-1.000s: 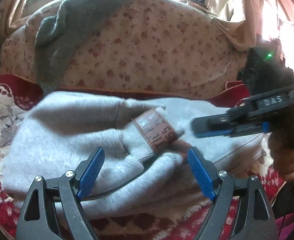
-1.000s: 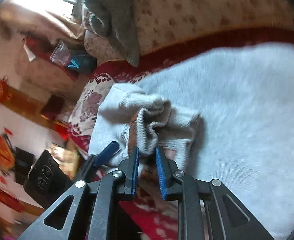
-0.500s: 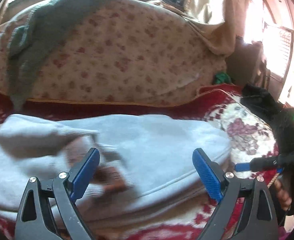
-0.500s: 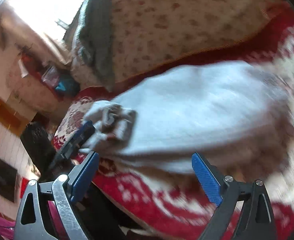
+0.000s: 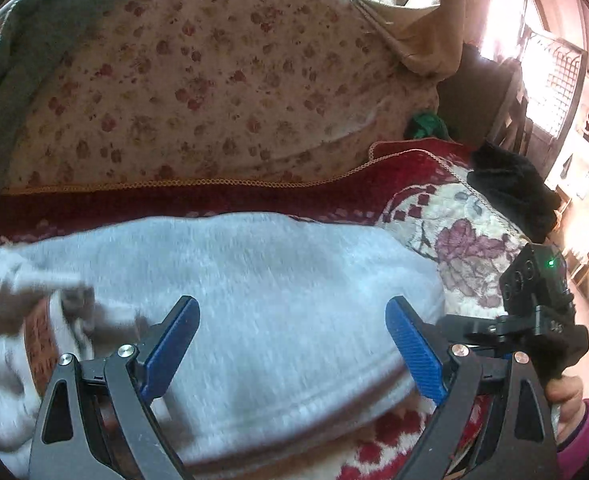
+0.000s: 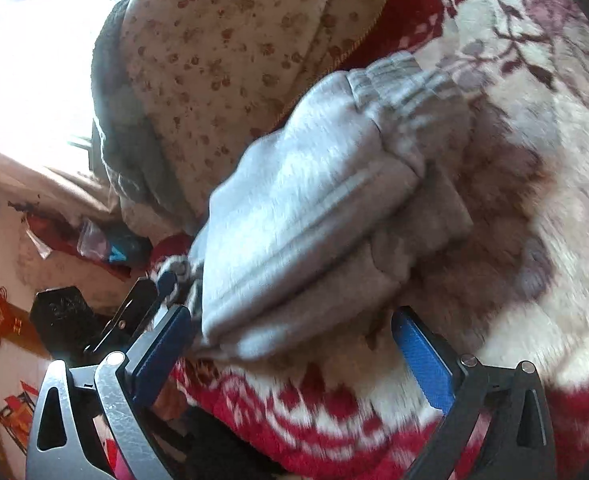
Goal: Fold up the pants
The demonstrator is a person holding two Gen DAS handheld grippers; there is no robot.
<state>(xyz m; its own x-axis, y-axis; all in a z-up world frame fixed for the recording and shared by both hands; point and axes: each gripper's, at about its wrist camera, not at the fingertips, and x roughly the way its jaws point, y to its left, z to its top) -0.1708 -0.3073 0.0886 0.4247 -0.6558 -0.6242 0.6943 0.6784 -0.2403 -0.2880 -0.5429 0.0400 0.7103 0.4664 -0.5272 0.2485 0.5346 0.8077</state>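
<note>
The light grey pants (image 5: 262, 288) lie folded in a thick bundle on the red and white floral blanket (image 5: 470, 240). A brown label (image 5: 40, 344) shows at their left end. My left gripper (image 5: 292, 352) is open and empty, just above the bundle's near edge. In the right wrist view the pants (image 6: 318, 216) show their ribbed waistband (image 6: 406, 84) at the far end. My right gripper (image 6: 292, 356) is open and empty at the bundle's near end. Its body also shows in the left wrist view (image 5: 534, 312), held by a hand.
A floral cushion (image 5: 214, 80) rises behind the pants, with a grey-green garment (image 5: 10, 40) draped over its left side. A black item (image 5: 510, 188) and a green item (image 5: 426, 124) lie at the far right. The blanket's front edge runs below both grippers.
My right gripper, shut on the pants' cuffs a second ago, has let go and opened. Both grippers have swung to the right along the folded bundle.
</note>
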